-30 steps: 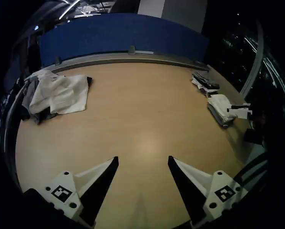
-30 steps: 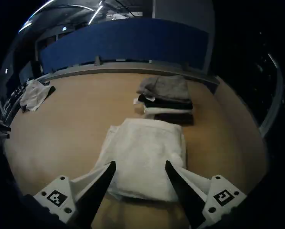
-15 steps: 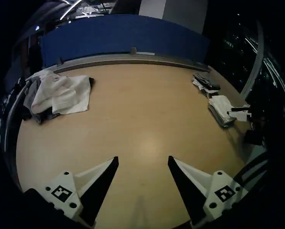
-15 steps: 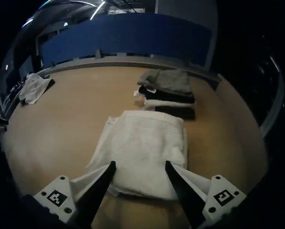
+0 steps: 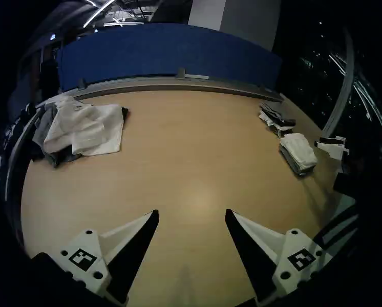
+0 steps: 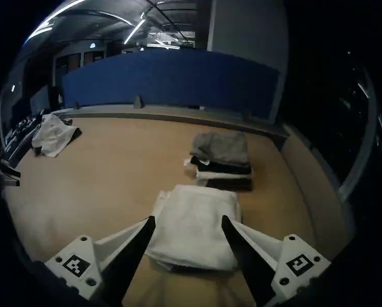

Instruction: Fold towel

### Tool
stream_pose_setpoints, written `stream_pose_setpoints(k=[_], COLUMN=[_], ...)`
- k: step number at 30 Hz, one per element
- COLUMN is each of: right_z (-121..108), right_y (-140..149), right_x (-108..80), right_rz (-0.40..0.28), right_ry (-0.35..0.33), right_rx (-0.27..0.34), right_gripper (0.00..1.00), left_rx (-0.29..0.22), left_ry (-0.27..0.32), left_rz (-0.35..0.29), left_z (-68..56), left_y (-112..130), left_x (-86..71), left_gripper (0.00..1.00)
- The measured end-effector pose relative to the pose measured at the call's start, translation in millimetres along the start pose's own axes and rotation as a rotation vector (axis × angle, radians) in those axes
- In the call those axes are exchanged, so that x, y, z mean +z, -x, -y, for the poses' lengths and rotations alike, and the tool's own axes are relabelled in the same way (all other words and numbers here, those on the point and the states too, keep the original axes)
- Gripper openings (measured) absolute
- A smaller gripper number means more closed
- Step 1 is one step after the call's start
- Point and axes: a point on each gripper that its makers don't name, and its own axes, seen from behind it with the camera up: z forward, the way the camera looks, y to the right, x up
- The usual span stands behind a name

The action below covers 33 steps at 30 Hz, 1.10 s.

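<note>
My right gripper (image 6: 187, 217) hangs with fingers spread wide, gripping nothing. The folded white towel (image 6: 198, 233) lies on the wooden table (image 6: 99, 174) between them, and a stack of folded towels (image 6: 221, 161) sits just beyond. My left gripper (image 5: 191, 211) is equally wide over bare tabletop, with a loose heap of cloths (image 5: 83, 133) far off.

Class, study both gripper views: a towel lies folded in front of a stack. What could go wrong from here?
1. The folded white terry towel lies right at the open right gripper; a low sweep could catch its top layer and undo the fold.
2. The stack of folded grey, black and white towels sits close behind it; a forward nudge may skew it.
</note>
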Motion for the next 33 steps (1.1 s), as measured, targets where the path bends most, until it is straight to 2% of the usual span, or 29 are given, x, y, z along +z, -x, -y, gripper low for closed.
stream_pose_setpoints(k=[13, 23, 33], right_z=[40.5, 84.2, 109.0], right_y=[-42.9, -86.1, -127.3], right_x=[-22.0, -48.4, -80.4], right_rz=[-0.124, -0.289, -0.488], right_ry=[-0.051, -0.074, -0.027], right_rx=[0.006, 0.036, 0.099], right_gripper=[1.00, 1.00, 1.00], left_rx=[0.003, 0.003, 0.022], left_ry=[-0.001, -0.006, -0.016], left_rz=[-0.074, -0.185, -0.296], left_z=[0.7, 4.0, 6.6], left_y=[-20.2, -46.4, -74.1], left_x=[2.3, -3.2, -13.0], left_gripper=[0.96, 0.96, 0.96])
